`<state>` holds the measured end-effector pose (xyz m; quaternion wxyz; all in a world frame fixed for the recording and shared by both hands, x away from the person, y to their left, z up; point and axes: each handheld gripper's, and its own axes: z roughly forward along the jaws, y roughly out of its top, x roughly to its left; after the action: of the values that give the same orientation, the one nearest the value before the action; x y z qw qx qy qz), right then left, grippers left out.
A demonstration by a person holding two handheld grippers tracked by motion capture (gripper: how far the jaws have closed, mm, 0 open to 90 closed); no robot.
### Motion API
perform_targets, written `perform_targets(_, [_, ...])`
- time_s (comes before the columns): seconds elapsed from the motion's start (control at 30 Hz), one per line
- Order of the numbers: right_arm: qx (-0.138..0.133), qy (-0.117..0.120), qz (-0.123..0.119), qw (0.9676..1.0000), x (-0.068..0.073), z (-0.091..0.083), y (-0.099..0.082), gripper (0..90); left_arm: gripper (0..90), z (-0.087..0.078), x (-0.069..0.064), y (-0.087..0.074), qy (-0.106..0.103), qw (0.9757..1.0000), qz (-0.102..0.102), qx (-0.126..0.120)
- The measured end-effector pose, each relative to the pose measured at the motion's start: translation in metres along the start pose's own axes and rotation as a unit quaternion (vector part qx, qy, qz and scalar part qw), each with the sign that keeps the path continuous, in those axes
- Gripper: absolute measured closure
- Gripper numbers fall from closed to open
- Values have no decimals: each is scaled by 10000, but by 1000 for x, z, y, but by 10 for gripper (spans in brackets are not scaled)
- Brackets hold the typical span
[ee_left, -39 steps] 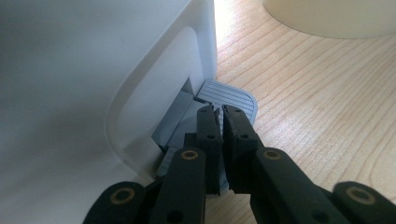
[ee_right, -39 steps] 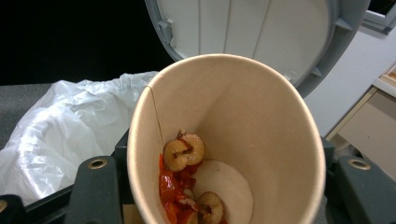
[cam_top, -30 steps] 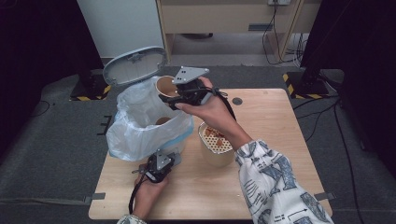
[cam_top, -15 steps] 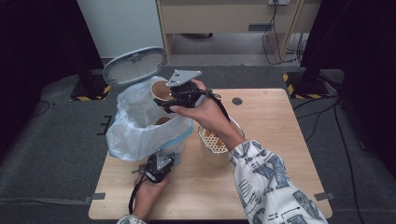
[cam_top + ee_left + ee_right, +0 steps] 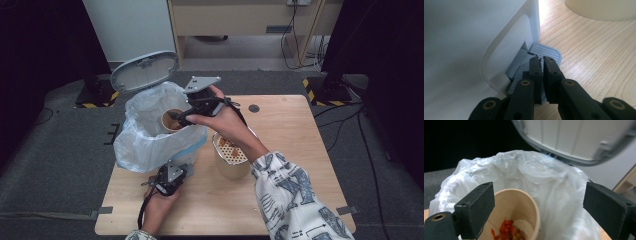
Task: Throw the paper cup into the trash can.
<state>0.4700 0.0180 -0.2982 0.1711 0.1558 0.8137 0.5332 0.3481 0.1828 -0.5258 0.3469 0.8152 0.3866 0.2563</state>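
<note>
Right gripper view gives us the paper cup low between our spread jaws, neither pad touching it; it sits tilted inside the white bin liner, red food scraps in its bottom. Our right gripper has just been opening, and the cup lies free in the gap, just under and ahead of the tips. Beyond the jaws the bin's grey lid stands raised. In the high view we see the cup at the liner's mouth, right against the right gripper's tips. Our left gripper has its jaws pressed together, and its tips bear down on the grey ribbed pedal at the foot of the white bin. To its right stands a beige tub on the wooden table.
</note>
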Motion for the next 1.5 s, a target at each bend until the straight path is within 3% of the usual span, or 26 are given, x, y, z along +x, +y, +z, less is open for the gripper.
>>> perform_targets(0.17, [42, -120, 59, 9999, -11, -16, -8, 169, 847, 0, 0, 0, 6, 10000, 2, 1])
perform_targets(0.33, [77, -174, 38, 9998, -15, -23, -16, 170, 846, 0, 0, 0, 3, 10000, -3, -2])
perform_targets(1.03, [39, -672, 379, 9970, -46, -67, -47, 168, 840, 0, 0, 0, -4, 10000, -22, -14])
perform_targets(1.13, [79, -735, 423, 9964, -50, -72, -53, 155, 794, -2, -2, 0, 38, 10000, -76, -2])
perform_targets(1.2, [107, -776, 443, 9959, -53, -77, -59, 147, 662, -8, -5, 1, -55, 9999, -158, -29])
perform_targets(1.3, [151, -859, 495, 9950, -58, -84, -67, 139, 598, -22, -16, 1, -188, 9996, -179, -101])
perform_targets(1.37, [171, -937, 549, 9939, -62, -89, -74, 136, 570, -28, -25, 1, -313, 9990, -244, -186])
perform_targets(1.5, [184, -1076, 662, 9918, -69, -100, -85, 135, 565, -31, -35, 2, -393, 9990, -156, -175])
